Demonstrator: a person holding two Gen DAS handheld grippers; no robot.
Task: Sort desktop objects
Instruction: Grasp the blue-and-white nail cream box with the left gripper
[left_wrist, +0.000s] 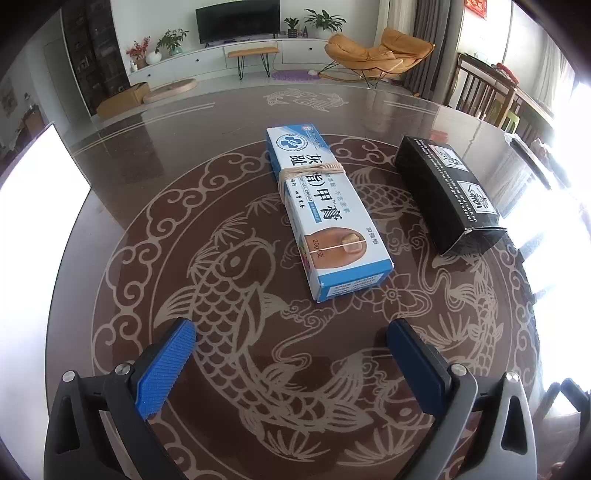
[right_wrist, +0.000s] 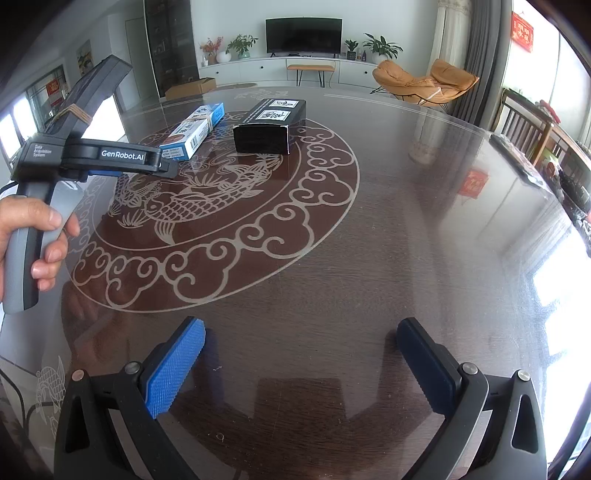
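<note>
Boxes are laid side by side on the counter: a white box ahead of the spread, empty left claw, a black box beside it. The white box is best straddled squarely across its narrow width. The right claw is held spread, well apart.

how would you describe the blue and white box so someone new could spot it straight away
On the round table, look inside the koi fish medallion at its centre. Two long boxes lie side by side there; the blue and white box is the left one from the left wrist view. Unlike the black box, it has a rubber band around its middle.
</note>
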